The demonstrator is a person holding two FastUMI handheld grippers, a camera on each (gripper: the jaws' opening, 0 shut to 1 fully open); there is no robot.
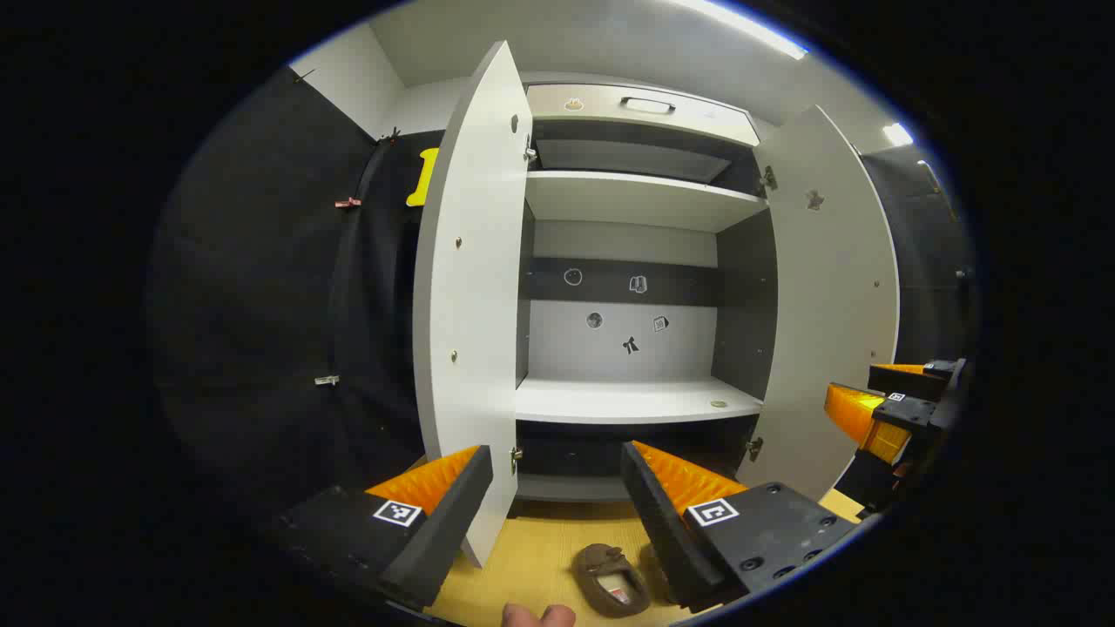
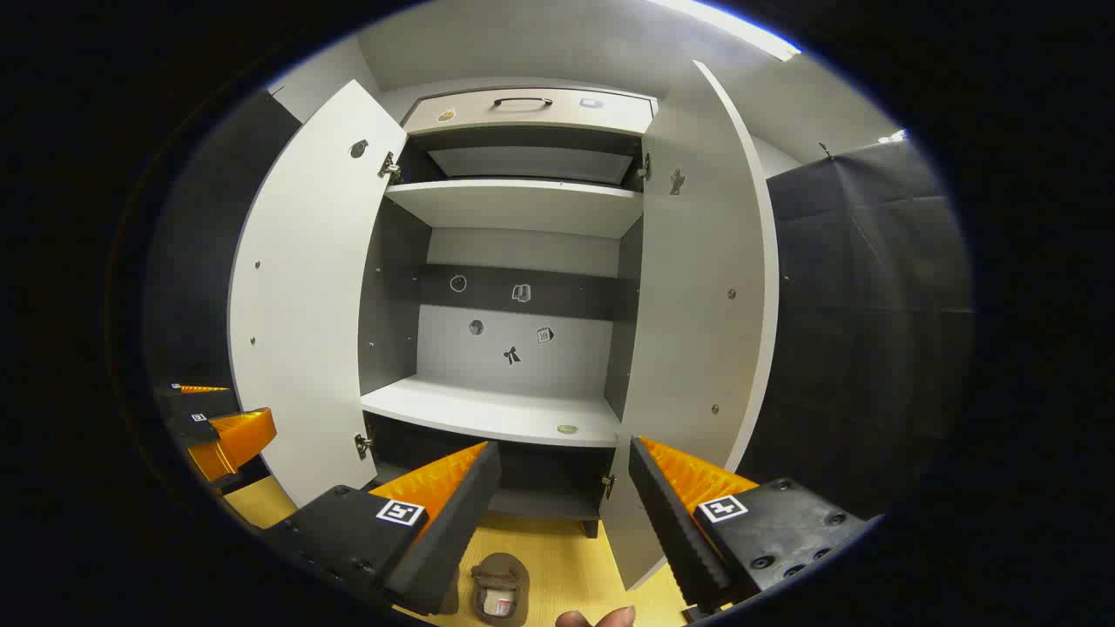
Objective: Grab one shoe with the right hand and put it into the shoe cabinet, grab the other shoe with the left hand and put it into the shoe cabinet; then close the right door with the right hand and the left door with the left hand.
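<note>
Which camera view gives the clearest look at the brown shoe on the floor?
The left gripper view: the brown shoe lies whole on the yellow floor, just left of the gripper's right finger. In the right gripper view the shoe sits at the bottom edge, slightly cropped.

Both gripper views face the open shoe cabinet (image 1: 636, 261) head-on from close, left view offset leftward, sharing its shelves (image 2: 496, 414)

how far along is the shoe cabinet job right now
Nothing looks done yet. The shoe cabinet's middle shelf holds no shoe, and both the left door and the right door stand open. A brown shoe lies on the wooden floor in front. The left gripper and right gripper are both open, holding nothing. All grabbing, placing and door closing is left.
</note>
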